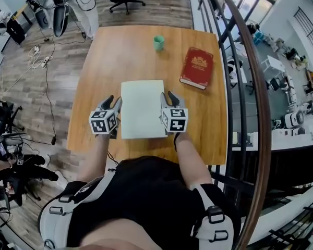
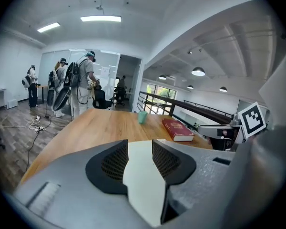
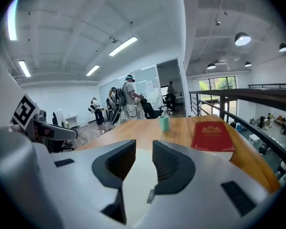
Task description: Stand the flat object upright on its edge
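**Q:** So, how will the thing handle?

**A:** The flat slab (image 1: 142, 108) lies face-down-flat mid-table (image 1: 107, 51), near my body, between both grippers. I judge it thin, stiff and light, with smooth pale faces that are probably slippery. I'd pinch its left and right side edges, one gripper each, then tip it up onto a long edge.

**Q:** Grippers, left to right?

**A:** My left gripper (image 1: 113, 102) is at the slab's left edge with its jaws well apart. The pale surface shows in the gap and nothing is clamped. My right gripper (image 1: 169, 97) is at the right edge, jaws apart too but slightly narrower, and it grips nothing either. I can't tell whether a pad brushes an edge, since it's too close to the lens.
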The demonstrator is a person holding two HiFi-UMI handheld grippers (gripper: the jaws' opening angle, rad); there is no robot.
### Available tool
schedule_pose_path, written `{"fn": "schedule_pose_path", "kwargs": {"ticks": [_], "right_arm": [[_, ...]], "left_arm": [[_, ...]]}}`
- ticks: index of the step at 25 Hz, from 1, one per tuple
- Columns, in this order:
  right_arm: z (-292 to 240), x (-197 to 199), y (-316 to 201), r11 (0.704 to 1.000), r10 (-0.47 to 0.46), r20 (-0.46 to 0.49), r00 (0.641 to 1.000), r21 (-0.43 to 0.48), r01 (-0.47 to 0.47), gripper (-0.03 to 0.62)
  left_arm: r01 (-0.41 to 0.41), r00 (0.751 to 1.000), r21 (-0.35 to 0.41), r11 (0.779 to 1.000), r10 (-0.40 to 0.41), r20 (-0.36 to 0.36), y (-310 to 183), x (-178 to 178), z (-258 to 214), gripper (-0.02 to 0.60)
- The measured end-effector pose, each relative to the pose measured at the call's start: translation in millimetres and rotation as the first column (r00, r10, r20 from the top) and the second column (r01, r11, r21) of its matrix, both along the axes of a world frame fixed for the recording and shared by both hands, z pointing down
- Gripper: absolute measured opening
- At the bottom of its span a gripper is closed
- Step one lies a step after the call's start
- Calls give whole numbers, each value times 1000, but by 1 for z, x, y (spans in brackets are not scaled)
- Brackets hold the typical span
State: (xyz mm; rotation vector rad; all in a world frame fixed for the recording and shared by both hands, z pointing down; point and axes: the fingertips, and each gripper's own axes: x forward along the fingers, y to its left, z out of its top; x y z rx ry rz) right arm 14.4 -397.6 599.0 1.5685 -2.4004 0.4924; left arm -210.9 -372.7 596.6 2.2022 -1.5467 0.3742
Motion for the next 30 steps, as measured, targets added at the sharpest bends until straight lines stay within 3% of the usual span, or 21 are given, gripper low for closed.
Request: {"fn": "schedule_pose_path", "kwargs": {"ticks": [7, 13, 19, 24, 28, 30], "right_arm": [[65, 2, -1, 985, 2, -10, 1000, -170, -4, 89], [117, 5, 8, 954, -7, -21, 1000, -299, 1, 104], [146, 10, 15, 921, 19, 57, 998, -389, 4, 124], [152, 8, 13, 903, 21, 155, 988, -427, 48, 129], [159, 7, 12, 874, 53, 256, 965, -480, 79, 129], [161, 7, 12, 851, 77, 290, 954, -518, 89, 130]], "left_arm": [[9, 1000, -144, 989, -7, 14, 3, -3, 65, 146], [10, 1000, -242, 970, -12, -6, 10, -5, 105, 157], [6, 1000, -334, 942, -9, -8, 19, -7, 137, 173], [-34, 992, -365, 930, -13, -124, 18, -7, 145, 172], [-84, 958, -425, 901, -44, -283, 16, -5, 154, 172], [-96, 950, -428, 899, -46, -309, 15, -4, 156, 172]]}}
